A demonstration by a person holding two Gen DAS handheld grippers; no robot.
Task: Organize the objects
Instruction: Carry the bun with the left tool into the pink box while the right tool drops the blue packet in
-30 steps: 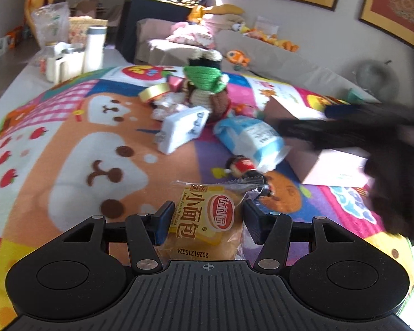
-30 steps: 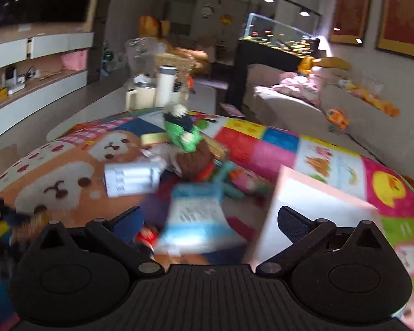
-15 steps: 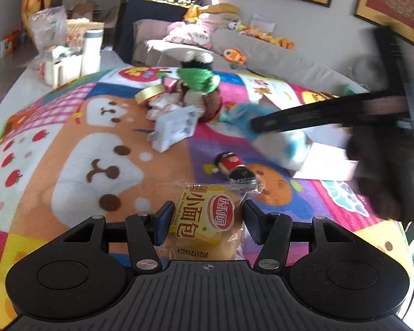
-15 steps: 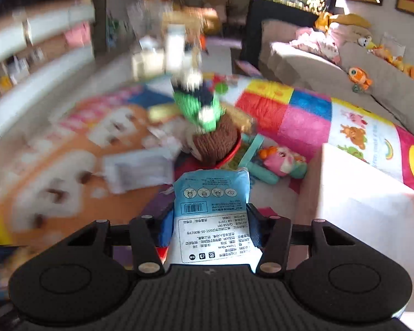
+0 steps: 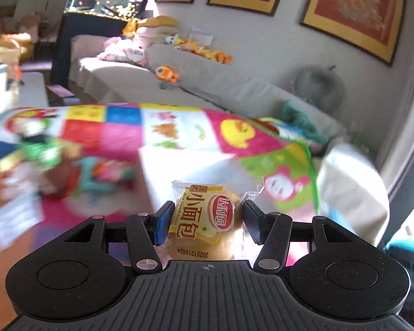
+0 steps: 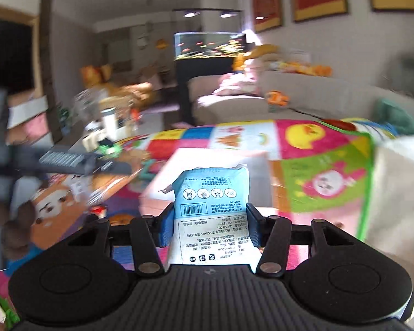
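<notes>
My left gripper [image 5: 207, 220] is shut on a yellow mini bread packet [image 5: 207, 218] and holds it above the colourful play mat [image 5: 118, 127], in front of a white box [image 5: 179, 162]. My right gripper [image 6: 208, 223] is shut on a light blue and white packet [image 6: 212, 207], label side up, held above the same white box [image 6: 207, 162]. The left gripper's dark arm [image 6: 63, 161] crosses the left of the right wrist view, blurred.
A heap of toys lies on the mat at the left: a green-hatted knitted doll [image 5: 41, 154], a teal toy [image 5: 96, 176], a white pack [image 5: 11, 218]. A grey sofa [image 5: 207, 82] with plush toys runs behind. A white cushion [image 5: 350, 193] sits at the mat's right edge.
Both grippers swung right toward the white box, each carrying its packet. The right gripper closed on the blue packet a second ago and lifted it off the mat.
</notes>
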